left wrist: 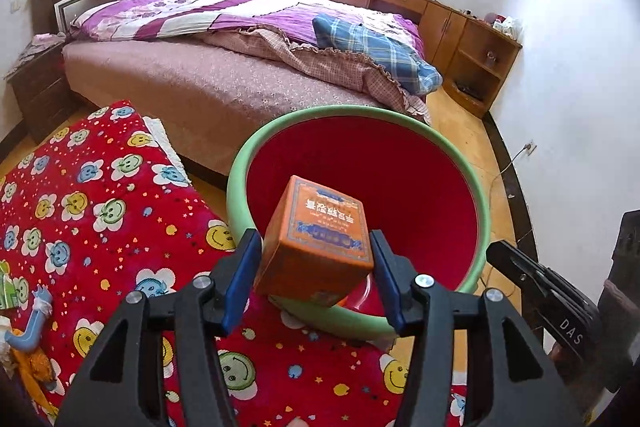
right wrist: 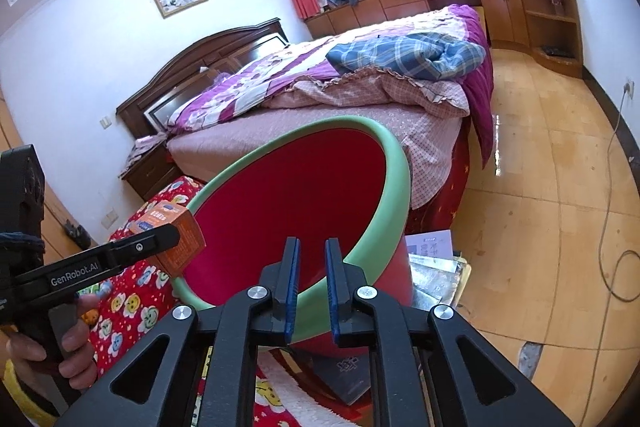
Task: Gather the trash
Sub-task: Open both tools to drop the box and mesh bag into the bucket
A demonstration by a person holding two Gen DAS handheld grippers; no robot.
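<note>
The left gripper (left wrist: 316, 263) has its jaws clenched on a small orange cardboard box (left wrist: 318, 243) over the tilted red plastic bin with green rim (left wrist: 400, 167); the right gripper (right wrist: 313, 291) pinches that rim.

The left gripper (left wrist: 316, 259) is closed on a box (left wrist: 318, 243), its blue pads (left wrist: 240, 279) pressing opposite sides, while the right gripper (right wrist: 313, 291) clamps a bin rim (right wrist: 312, 307) between near-parallel fingers, and a bare hand (right wrist: 56, 343) grips the left handle.
</note>
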